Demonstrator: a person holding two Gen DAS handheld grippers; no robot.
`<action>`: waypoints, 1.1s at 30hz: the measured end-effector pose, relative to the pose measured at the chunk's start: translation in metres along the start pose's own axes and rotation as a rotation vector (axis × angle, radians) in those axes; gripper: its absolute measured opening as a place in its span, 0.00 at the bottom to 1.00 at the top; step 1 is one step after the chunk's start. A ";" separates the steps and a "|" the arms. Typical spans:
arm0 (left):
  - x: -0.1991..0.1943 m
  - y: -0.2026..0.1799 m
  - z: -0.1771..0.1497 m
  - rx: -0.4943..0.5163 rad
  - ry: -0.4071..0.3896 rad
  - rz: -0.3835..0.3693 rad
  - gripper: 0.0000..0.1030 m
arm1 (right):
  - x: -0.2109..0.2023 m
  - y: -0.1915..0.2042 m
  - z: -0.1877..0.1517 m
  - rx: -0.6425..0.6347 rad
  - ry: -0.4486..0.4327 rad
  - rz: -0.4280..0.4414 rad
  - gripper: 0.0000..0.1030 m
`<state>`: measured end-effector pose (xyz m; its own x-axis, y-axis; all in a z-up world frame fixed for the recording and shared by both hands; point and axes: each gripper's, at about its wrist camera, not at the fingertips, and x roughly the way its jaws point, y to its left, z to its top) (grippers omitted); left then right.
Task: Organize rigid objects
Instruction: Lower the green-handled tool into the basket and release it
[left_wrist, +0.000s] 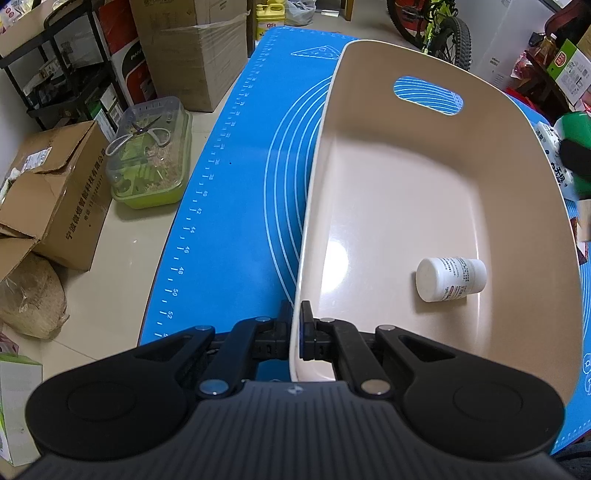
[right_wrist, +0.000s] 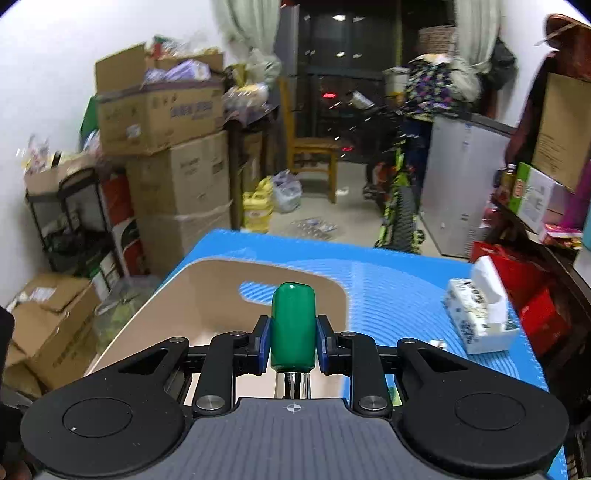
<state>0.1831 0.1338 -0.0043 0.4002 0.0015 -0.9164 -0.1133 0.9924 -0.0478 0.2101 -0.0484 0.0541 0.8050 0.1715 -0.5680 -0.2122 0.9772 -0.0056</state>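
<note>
Left wrist view: the left gripper (left_wrist: 296, 321) is clamped on the near rim of a beige bin (left_wrist: 491, 177), one finger outside the wall and one inside. The bin sits on a blue mat (left_wrist: 229, 206) and looks like smooth, stiff plastic, so the rim should bear a firm pinch, though the glossy wall could slide if tugged. A white bottle (left_wrist: 448, 278) lies on its side on the bin floor, toward the near right. It looks light, hard and round, likely to roll if the bin is tipped. A handle slot is cut through the far wall. At the right edge a green shape is blurred and cut off, and what lies beyond that edge cannot be made out.

Right wrist view: the right gripper (right_wrist: 293, 341) is clamped on a green handle (right_wrist: 293, 325), pads pressing both sides at about mid-length. It looks rigid and slightly glossy, and I judge this mid-handle hold sound. A shiny metal shaft runs from the handle's near end back under the gripper, so the tool's tip and kind are hidden. It may be tail-heavy. The handle hangs above the bin's near edge, with the bin ahead and to the left. A tissue box (right_wrist: 480, 314) rests on the mat at right. The room behind is smeared.
</note>
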 end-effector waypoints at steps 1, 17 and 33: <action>0.000 0.000 0.000 0.002 0.000 0.002 0.05 | 0.006 0.004 0.000 -0.010 0.021 0.006 0.33; -0.002 -0.008 0.000 0.024 -0.004 0.025 0.06 | 0.069 0.046 -0.022 -0.124 0.343 0.080 0.33; -0.002 -0.008 0.001 0.026 -0.004 0.032 0.07 | 0.054 0.037 -0.028 -0.120 0.333 0.103 0.56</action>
<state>0.1838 0.1264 -0.0018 0.4000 0.0341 -0.9159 -0.1026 0.9947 -0.0078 0.2302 -0.0067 0.0000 0.5556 0.1986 -0.8074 -0.3623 0.9319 -0.0201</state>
